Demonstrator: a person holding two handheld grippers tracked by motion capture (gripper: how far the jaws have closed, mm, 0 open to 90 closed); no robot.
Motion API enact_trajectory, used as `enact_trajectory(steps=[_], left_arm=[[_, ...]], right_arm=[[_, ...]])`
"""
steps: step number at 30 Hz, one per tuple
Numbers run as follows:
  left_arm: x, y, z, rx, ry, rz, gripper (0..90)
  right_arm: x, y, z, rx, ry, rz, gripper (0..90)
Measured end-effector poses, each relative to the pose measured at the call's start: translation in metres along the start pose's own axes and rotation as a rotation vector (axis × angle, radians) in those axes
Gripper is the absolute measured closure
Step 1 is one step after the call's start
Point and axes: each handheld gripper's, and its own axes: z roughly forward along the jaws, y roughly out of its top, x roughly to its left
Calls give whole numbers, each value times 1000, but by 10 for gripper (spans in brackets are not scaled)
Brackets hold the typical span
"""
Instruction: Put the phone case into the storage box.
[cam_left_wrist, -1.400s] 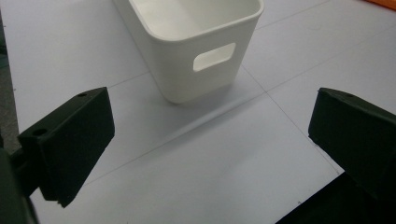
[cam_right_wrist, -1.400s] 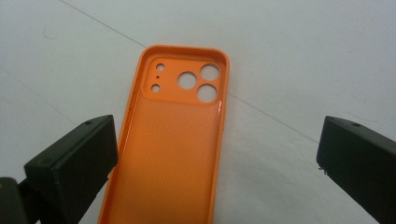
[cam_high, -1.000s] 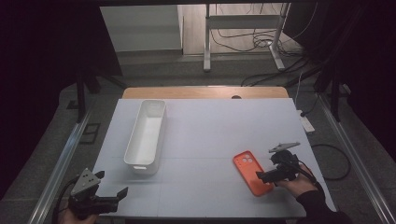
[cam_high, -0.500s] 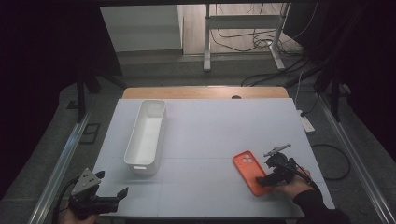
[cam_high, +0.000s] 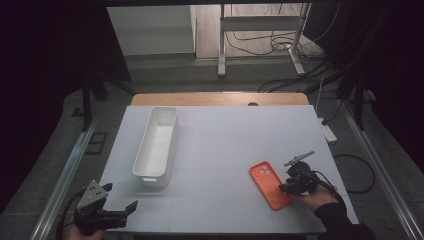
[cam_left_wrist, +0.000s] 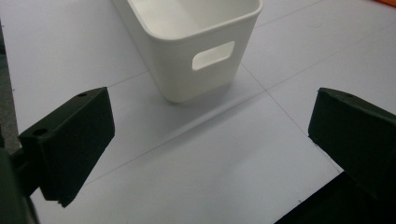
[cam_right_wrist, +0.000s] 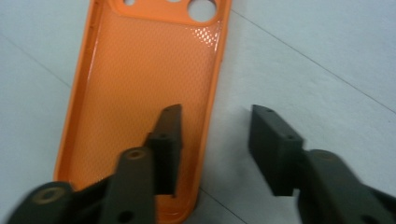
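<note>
Right gripper (cam_right_wrist: 215, 140) astride phone case (cam_right_wrist: 149, 84) edge — closing

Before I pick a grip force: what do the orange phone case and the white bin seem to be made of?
Orange phone case: looks like soft silicone or flexible plastic, glossy, with a fine dimpled texture inside.
White bin: looks like rigid moulded plastic, smooth and slightly satin, with rounded edges and a cut-out handle slot.

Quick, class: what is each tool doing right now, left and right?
Left tool: open, holding nothing, near the white bin.
Right tool: jaws just closing astride the orange phone case's side wall, a gap left, not yet gripping.
</note>
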Motion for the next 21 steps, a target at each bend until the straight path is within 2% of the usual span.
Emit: enact_trajectory(steps=[2, 3, 5, 6, 10, 14, 21], left_arm=[[0, 0, 0, 0, 0, 0, 13], [0, 0, 0, 0, 0, 1, 13], [0, 0, 0, 0, -1, 0, 13], [0, 0, 0, 1, -1, 1, 13], [0, 0, 0, 4, 2, 7, 13], [0, 0, 0, 3, 1, 8, 13], [1, 0, 0, 3, -15, -7, 13]], right_arm=[[-2, 0, 0, 2, 46, 8, 787], [-2, 0, 0, 2, 46, 8, 787], [-4, 1, -1, 11, 51, 26, 856], [-6, 1, -1, 15, 61, 51, 865], [-5, 3, -1, 35, 51, 77, 882], [-4, 4, -2, 35, 47, 86, 887], [-2, 4, -7, -5, 50, 81, 888]])
